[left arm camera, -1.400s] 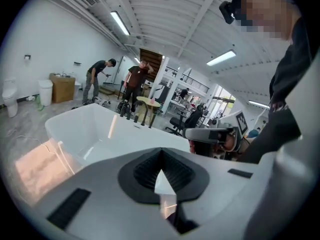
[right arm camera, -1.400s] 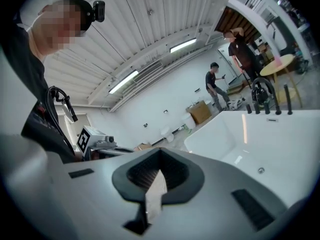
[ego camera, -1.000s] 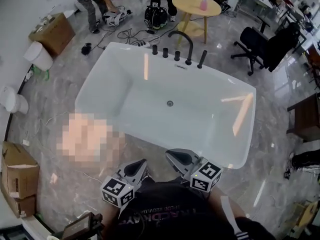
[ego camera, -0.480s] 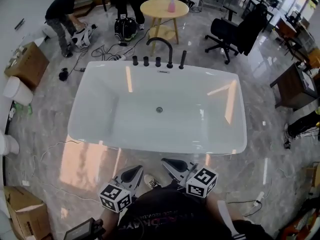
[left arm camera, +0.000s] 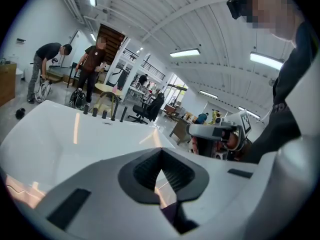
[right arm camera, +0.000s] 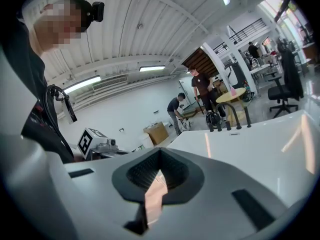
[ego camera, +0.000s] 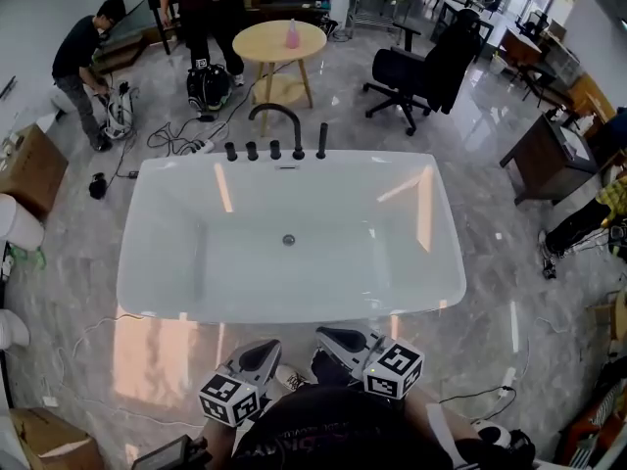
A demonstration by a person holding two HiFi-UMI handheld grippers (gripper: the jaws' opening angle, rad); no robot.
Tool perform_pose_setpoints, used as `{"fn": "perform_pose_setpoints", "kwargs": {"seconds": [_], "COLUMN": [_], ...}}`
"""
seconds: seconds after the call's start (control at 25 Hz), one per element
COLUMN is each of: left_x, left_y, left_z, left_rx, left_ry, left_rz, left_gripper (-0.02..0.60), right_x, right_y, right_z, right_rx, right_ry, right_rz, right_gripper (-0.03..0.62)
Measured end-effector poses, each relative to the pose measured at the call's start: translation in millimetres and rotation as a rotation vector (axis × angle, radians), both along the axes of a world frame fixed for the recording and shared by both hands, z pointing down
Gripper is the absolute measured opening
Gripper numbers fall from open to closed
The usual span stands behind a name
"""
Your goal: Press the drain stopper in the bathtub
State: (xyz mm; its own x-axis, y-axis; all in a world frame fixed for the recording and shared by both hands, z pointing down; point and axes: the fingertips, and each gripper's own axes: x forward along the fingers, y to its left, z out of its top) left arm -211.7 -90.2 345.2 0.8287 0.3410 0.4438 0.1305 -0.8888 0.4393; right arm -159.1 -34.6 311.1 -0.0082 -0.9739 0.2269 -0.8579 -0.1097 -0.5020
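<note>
Drain stopper (ego camera: 288,240): small dark disc on the floor of the bathtub (ego camera: 294,307), mid-frame, slightly toward the wall under the faucet (ego camera: 277,115). The tub's long axis runs left to right across the head view.

Both tools are at bottom centre, outside the tub, its near rim between them and the drain. Left hand-held gripper (ego camera: 266,351): jaws together, nothing held. Right hand-held gripper (ego camera: 333,337): the same.

The stopper lies straight up-frame, about midway between them; I judge neither clearly nearer. The reach must go over the rim and down.
</note>
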Motion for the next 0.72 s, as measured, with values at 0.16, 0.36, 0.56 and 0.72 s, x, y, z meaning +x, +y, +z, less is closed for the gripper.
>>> {"fn": "perform_pose_setpoints", "kwargs": {"seconds": [0.16, 0.36, 0.56, 0.72], "left_x": [20.3, 46.0, 57.2, 68.1], "left_y": [-2.4, -9.2, -19.7, -18.8], "left_z": [-5.0, -4.8, -3.7, 3.3], "left_rx": [0.009, 0.040, 0.055, 0.034], "left_ry": [-0.004, -0.023, -0.079, -0.106], "left_rz": [-0.002, -0.019, -0.058, -0.109], "left_gripper": [0.008, 0.008, 0.008, 0.008], "right_x": [22.4, 51.2, 68.6, 85.2], "right_y": [-5.6, -8.5, -20.4, -19.9], "right_z": [-5.5, 0.8, 1.2, 6.5], "right_rx": [0.023, 0.038, 0.051, 0.056], "right_ry": [0.002, -0.028, -0.070, -0.088], "right_rz": [-0.003, -0.011, -0.052, -0.083], "right_gripper": [0.015, 0.015, 0.015, 0.015]}}
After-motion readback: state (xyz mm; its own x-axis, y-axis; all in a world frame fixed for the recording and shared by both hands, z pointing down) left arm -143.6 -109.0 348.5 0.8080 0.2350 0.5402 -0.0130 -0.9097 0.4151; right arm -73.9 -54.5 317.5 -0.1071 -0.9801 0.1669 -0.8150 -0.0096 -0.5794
